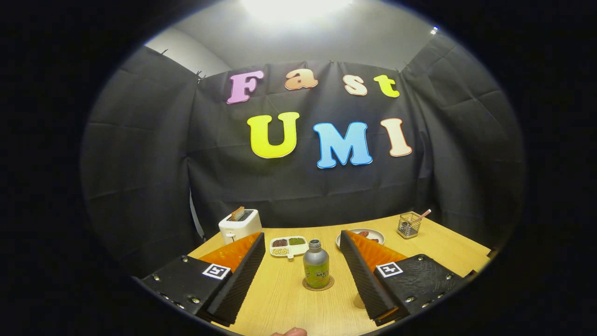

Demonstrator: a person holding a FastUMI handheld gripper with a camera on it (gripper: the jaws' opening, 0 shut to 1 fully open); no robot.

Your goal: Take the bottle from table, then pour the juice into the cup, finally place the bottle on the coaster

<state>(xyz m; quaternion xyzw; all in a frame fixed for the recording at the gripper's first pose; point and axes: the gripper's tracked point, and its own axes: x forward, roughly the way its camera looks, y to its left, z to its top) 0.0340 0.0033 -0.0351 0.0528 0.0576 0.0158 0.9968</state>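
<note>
1. Bottle point(315, 268) stands upright at the lower centre of the frame, its long axis vertical and its grey cap on top; the body is silver above and wrapped in a green label below.
2. Its label carries print, but the writing is too small to read.
3. It stands on a round brown coaster point(318, 283), whose rim shows around the base.
4. The claw point(302, 275) is spread wide and grips nothing; its two fingers point(242, 275) rise from the lower left and lower right of the frame, and the bottle stands between them, touching neither.
5. Each finger mount bears a square black-and-white marker tag.
6. A pale cup point(358, 301) peeks out low right of centre, mostly hidden behind the right finger.
7. A fingertip of a person's hand point(290, 332) shows at the bottom centre.
8. The wooden table point(289, 303) carries everything.
9. Beyond the bottle lies a white divided dish point(288, 246) of beans, with a white toaster point(239, 225) at centre left.
10. To the right sit a plate point(364, 234) with some food and a wire holder point(409, 225) with a utensil.
</note>
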